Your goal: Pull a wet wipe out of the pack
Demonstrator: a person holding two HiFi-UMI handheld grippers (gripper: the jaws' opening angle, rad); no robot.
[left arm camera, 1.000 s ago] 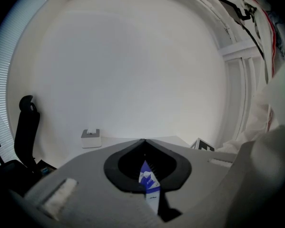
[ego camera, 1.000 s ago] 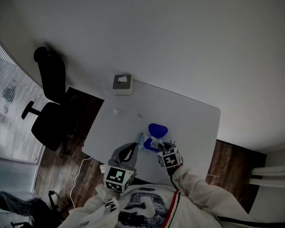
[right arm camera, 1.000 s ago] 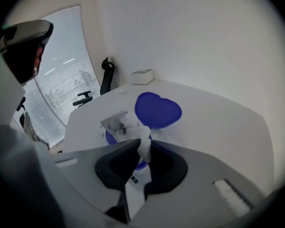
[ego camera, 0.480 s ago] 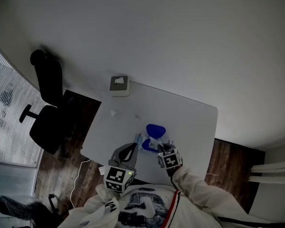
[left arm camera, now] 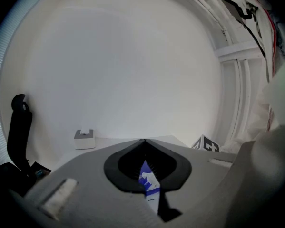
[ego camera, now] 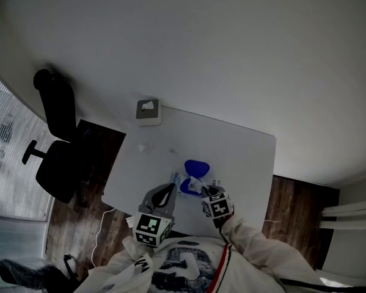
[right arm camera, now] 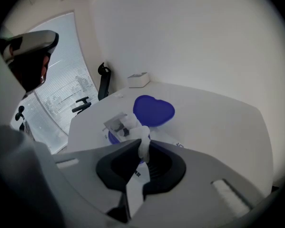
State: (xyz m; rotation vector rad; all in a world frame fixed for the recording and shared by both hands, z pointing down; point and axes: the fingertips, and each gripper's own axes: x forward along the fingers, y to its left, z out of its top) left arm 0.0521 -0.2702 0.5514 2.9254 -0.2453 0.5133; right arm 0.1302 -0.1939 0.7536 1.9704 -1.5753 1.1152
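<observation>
Pack (right arm camera: 113, 133) lies near the 6 o'clock edge of the desk (ego camera: 244, 157) in the head view, right in front of the person. A blue heart-shaped thing (right arm camera: 154, 109) sits just beside it at 12 o'clock; can't tell if they touch. Left claw (left arm camera: 144, 144) comes in from 7 o'clock & is clenched on the pack's blue-and-white end. Right claw (right arm camera: 143, 144) has just been closing its jaws w/ the wet wipe (right arm camera: 140, 132) between them. It now pinches a twisted white tail rising from the opening by the peeled flap.

Risks, as I judge them:
- Grip on the wipe is narrow, only a thin twisted bit. Wet fabric is slippery, so it may slide out of the jaws once the pull starts, esp. a quick pull.
- The thin tail could tear instead of dragging the sheet thru the slot, leaving only a scrap in the claw.
- Wipes are prob. interfolded, so a long straight pull may bring a 2nd sheet or a chain.
- Left claw holds only one end of a soft pack. If that hold is weak, the pack lifts or swings w/ the wipe & could shove the heart-shaped thing toward 12 o'clock.
- Pack is close to the 6 o'clock edge, so if the left claw lets go it may drop off the desk.
- The 2 claws are near each other, & a pull toward 7 o'clock could knock them together. Up & toward 3 o'clock looks safer.

Small box (ego camera: 147, 112) at the 11 o'clock corner is well apart, so no issue.
</observation>
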